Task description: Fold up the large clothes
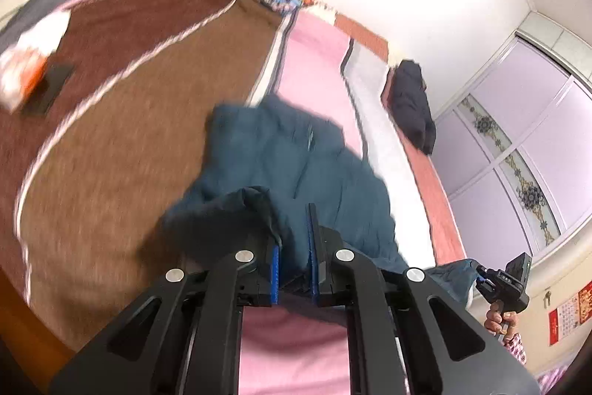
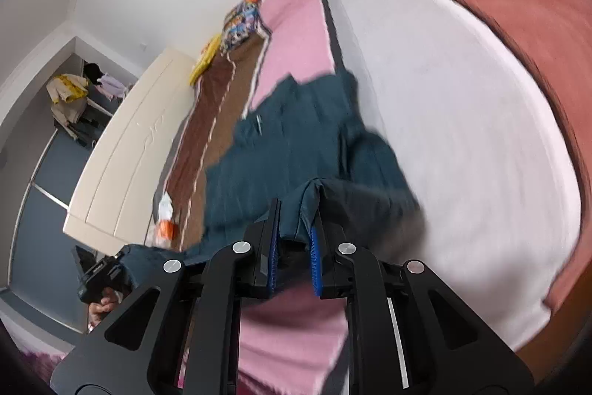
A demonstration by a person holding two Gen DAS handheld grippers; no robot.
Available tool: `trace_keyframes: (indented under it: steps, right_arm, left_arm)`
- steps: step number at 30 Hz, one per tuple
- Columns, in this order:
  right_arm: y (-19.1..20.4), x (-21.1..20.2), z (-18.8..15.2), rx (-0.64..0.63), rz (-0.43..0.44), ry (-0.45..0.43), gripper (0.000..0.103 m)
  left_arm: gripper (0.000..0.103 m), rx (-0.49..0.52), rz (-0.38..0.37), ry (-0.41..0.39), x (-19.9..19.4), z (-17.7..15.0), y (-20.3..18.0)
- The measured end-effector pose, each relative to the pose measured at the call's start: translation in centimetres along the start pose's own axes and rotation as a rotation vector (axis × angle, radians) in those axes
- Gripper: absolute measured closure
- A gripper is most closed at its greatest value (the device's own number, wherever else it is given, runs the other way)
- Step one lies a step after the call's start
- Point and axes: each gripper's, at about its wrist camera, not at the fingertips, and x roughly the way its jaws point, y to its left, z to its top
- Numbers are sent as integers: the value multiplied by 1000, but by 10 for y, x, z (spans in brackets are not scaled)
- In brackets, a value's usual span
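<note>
1. Left wrist view: the left gripper (image 1: 294, 239) had its blue-padded jaws closed on a bunched edge of the dark teal garment (image 1: 296, 158). Cloth filled the narrow gap between the pads.
2. Right wrist view: the right gripper (image 2: 294, 232) was likewise clamped on a fold of the same garment (image 2: 296, 143), the fabric pinched between its pads.
3. Dark teal garment: lifted at the near edge by both grippers, the far part draped over the bed (image 1: 314, 76), across the pink stripe and beside the brown blanket (image 1: 148, 91).
4. Right gripper also appeared at the lower right of the left wrist view (image 1: 488, 284), a corner of teal cloth at its tip, with a hand (image 1: 499, 319) on its grip.
5. Black folded clothing (image 1: 410, 102): lay on the far side of the bed, well apart from the teal garment.
6. Both views were motion-blurred.
</note>
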Motion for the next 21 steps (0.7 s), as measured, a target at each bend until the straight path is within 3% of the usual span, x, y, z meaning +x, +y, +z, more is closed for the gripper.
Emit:
trace_keyframes:
  steps: [10, 15, 21]
  right_arm:
    - [33, 106, 149, -26, -15, -45, 88]
    - [15, 192, 186, -11, -92, -34, 88]
    - [-27, 290, 211, 39, -191, 21, 88]
  left_arm:
    - [92, -24, 53, -32, 86, 126, 3]
    - [92, -76, 114, -9, 154, 180, 17]
    - [92, -127, 223, 55, 247, 204, 38]
